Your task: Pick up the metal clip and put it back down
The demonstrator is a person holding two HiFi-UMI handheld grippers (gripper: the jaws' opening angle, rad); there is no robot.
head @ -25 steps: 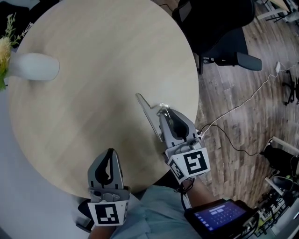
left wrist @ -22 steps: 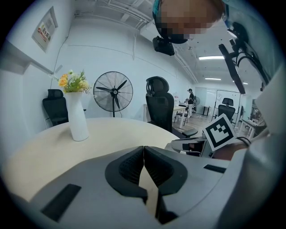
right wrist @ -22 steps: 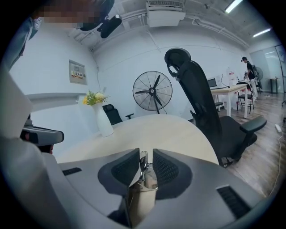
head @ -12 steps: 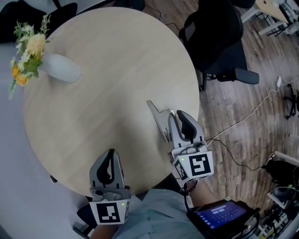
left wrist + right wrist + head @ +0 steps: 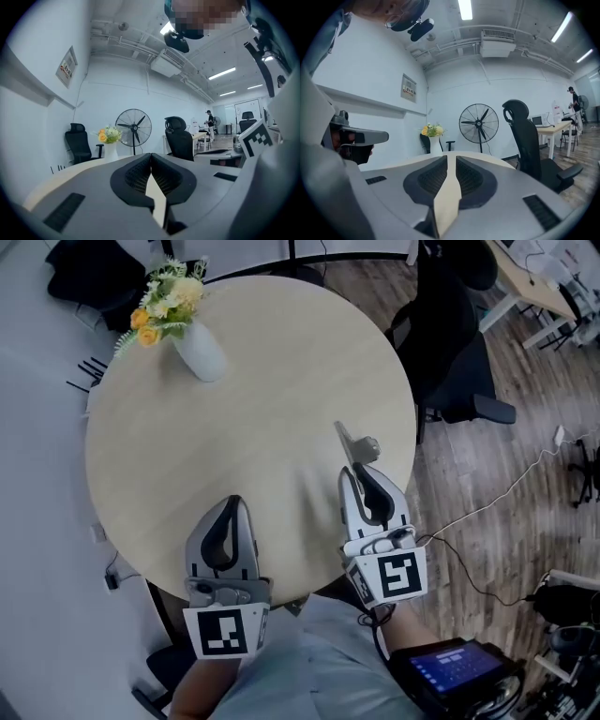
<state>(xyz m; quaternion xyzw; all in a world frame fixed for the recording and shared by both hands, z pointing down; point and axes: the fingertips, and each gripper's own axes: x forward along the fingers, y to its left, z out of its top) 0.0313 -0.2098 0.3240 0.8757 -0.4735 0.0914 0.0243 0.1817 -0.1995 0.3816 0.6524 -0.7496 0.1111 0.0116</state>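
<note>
The metal clip (image 5: 356, 443) was in the right gripper (image 5: 362, 474) a second ago; now it seems to lie on the table (image 5: 234, 418) just in front. Those jaws are a little apart and empty. The left gripper (image 5: 232, 505) has its jaws together. The job looks done

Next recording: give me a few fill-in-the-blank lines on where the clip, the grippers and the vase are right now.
1. The metal clip lies on the ___ just ahead of the right gripper.
2. The left gripper has its fingers ___, with nothing between them.
3. The white vase at the far side of the table holds ___.
Missing words: table; shut; flowers.
</note>
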